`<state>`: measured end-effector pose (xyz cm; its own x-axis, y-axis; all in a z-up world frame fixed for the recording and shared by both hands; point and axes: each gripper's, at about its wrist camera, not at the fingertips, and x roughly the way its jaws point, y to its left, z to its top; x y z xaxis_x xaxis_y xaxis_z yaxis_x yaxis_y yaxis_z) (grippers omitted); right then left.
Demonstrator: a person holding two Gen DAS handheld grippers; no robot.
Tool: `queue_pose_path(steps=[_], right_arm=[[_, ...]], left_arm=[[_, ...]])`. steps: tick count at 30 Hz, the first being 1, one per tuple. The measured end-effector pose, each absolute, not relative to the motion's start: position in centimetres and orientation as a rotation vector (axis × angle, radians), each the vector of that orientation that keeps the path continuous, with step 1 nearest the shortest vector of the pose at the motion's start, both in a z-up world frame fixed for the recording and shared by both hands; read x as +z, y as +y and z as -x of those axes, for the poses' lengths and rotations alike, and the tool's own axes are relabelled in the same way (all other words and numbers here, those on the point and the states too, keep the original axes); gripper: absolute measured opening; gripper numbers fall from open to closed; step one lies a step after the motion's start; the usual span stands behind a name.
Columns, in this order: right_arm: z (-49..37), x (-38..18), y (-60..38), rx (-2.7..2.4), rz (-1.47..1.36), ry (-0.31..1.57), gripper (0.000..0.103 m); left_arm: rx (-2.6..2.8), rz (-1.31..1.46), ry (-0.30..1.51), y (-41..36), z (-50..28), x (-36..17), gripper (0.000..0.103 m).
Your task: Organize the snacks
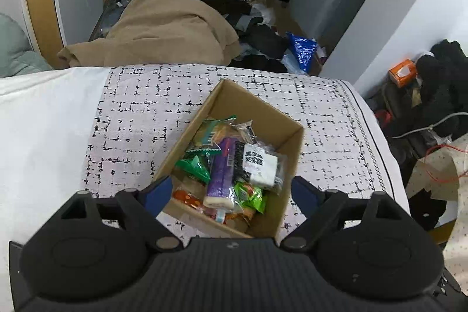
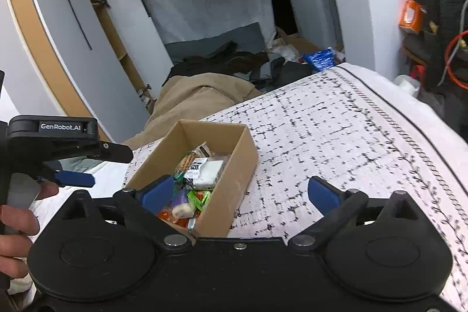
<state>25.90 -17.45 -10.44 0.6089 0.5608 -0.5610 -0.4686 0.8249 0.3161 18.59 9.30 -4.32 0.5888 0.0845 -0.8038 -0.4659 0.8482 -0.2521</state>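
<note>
Left gripper (image 1: 231, 192) spread wide, holding nothing, hovering over the near end of the open brown cardboard box (image 1: 288, 148); its 2 blue-padded fingers (image 1: 159, 192) straddle the box's near corners. Box holds mixed snack packets: purple wrapped bar (image 1: 220, 174) dead ahead between the fingers, green packets (image 1: 194, 165) left of it, white labelled pack (image 1: 260, 163) right. Right gripper (image 2: 245, 192) also spread, empty; box (image 2: 234, 180) sits ahead-left, near corner between its fingers. Box rests on white black-patterned bedspread (image 2: 336, 136).

Hand (image 2: 14, 236) cut off at edge (labels on snacks (image 1: 231, 165) unreadable).
</note>
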Motion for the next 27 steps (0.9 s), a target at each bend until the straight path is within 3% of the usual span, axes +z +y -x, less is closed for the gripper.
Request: queue_pose_path(steps=[7,13,27], right_arm=[[-23.8,-8.9,-18.2,0.545,-0.159,0.700,0.103],[-21.8,-7.5,-18.3,0.520,-0.143,0.684,0.103],[-18.2,-5.0,-19.2,0.456,-0.131,0.677,0.103]], left_arm=[[0.308,0.446,0.888,7.9,-16.4,-3.0,0.094],[0.263,0.418,0.880,6.9,-14.6,-2.1,0.103],[0.177,0.375,0.835,6.6,-10.6,-0.1,0.103]])
